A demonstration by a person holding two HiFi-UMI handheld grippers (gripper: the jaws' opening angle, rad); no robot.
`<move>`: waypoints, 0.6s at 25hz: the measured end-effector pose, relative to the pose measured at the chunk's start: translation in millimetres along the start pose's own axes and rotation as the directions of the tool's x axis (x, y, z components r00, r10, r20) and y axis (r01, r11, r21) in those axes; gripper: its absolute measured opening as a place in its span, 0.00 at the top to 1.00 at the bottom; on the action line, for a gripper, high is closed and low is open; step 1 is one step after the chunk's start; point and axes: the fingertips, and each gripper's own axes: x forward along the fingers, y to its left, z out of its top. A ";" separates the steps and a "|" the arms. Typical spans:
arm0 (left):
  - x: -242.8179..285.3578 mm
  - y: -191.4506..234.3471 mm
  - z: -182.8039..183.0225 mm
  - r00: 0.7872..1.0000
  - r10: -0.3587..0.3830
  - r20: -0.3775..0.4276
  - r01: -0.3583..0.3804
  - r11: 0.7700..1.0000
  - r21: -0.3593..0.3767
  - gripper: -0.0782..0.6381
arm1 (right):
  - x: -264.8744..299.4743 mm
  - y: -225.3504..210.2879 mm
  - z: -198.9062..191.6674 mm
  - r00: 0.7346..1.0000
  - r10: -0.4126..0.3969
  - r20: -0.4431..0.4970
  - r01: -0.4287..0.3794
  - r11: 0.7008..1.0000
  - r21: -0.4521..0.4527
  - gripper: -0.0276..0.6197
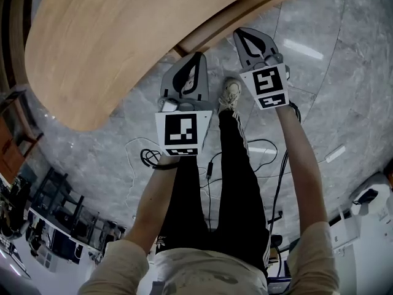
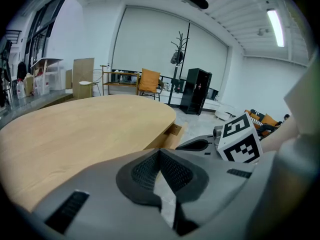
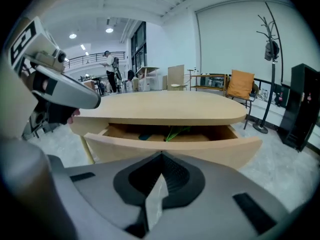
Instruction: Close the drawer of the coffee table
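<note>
Right gripper [image 3: 160, 155] is pressed together on nothing. Left gripper [image 2: 160, 151], at its 8 o'clock in the head view, is likewise closed and empty. At the right gripper's 12 o'clock, near its tips, the drawer [image 3: 172, 146] stands pulled out from under the oval wooden desk [image 3: 165, 106], front facing the gripper, long axis 9 to 3. The floor [image 1: 344, 91] is grey marble. The hall is white, with an orange chair [image 3: 241, 84] at 1 o'clock.
</note>
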 end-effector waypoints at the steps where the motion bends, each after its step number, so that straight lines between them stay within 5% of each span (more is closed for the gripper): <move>1: 0.1 0.4 -1.1 1.000 -0.002 -0.002 0.002 1.000 -0.005 0.88 | -0.1 -0.1 0.5 1.000 -0.005 0.003 0.005 1.000 0.019 0.95; 9: 0.0 5.6 -0.8 1.000 0.000 -0.001 0.000 1.000 -0.022 0.88 | 22.5 -2.0 17.4 0.998 -0.028 0.052 0.027 0.999 0.026 0.95; 15: -0.5 30.8 5.8 1.000 0.021 0.022 -0.020 0.999 -0.035 0.88 | 48.9 -6.0 35.0 0.975 -0.140 0.174 0.127 0.989 0.081 0.95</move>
